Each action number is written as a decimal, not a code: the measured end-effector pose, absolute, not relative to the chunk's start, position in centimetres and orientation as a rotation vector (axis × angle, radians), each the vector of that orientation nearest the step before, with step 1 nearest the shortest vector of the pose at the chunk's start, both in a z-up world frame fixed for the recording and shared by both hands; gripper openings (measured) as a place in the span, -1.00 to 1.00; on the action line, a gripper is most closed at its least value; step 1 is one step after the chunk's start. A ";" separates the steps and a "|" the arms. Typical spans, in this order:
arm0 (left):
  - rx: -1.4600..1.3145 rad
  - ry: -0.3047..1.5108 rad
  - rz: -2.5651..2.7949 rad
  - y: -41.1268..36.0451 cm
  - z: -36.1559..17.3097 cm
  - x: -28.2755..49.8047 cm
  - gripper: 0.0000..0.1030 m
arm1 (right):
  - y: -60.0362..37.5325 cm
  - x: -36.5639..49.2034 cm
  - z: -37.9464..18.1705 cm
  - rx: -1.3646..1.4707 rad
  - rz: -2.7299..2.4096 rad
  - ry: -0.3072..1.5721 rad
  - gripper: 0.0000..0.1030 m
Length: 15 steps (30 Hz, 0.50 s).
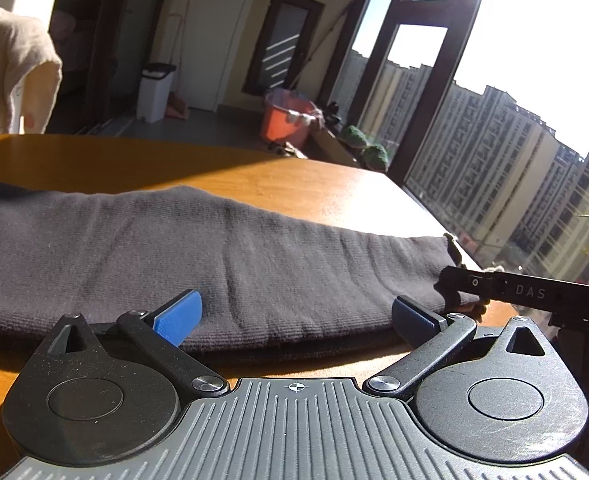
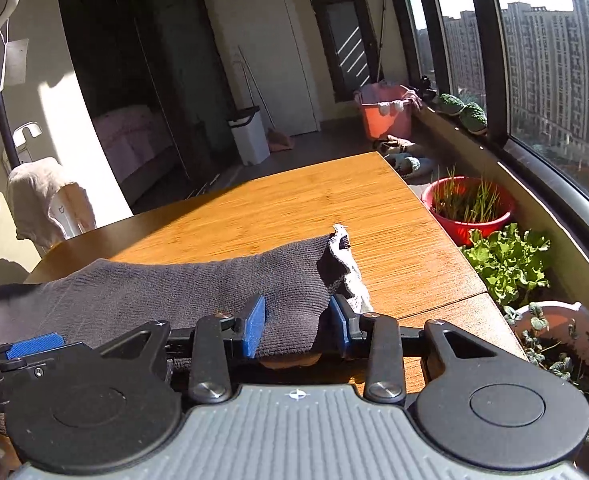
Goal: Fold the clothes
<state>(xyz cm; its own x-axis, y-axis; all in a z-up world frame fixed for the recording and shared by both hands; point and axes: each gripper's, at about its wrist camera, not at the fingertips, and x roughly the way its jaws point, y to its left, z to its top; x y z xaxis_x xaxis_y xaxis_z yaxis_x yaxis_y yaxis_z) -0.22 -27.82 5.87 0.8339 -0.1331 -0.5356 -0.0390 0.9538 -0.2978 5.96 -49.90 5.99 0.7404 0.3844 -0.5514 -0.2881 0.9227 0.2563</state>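
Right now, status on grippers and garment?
Left gripper open at dark grey garment. Right gripper shut on its end. Wooden table: nothing blocking.

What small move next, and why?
Probably close the left gripper on the garment's near edge: its jaws stand open around the fold, while the right gripper is already shut on the end.

Wooden table (image 2: 294,200), dark folded garment (image 1: 214,252)
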 end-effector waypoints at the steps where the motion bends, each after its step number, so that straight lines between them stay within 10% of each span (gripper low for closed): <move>1: -0.307 0.583 -0.052 -27.8 5.8 -0.2 1.00 | -50.3 5.7 6.3 0.167 0.352 0.638 -0.31; 6: -0.329 0.575 -0.058 -27.4 5.7 -0.3 1.00 | -53.6 4.9 7.2 0.334 0.328 0.653 0.12; 15: -0.344 0.568 -0.063 -27.3 5.6 -0.5 1.00 | -53.6 6.2 4.7 0.452 0.383 0.720 -0.06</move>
<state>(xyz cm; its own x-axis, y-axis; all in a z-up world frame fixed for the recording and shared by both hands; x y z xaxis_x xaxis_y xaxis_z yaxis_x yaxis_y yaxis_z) -0.54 -27.35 5.64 0.8427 -0.1525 -0.5163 -0.0358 0.9410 -0.3364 6.24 -53.62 4.73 0.6906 0.4813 -0.5398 -0.1784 0.8367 0.5177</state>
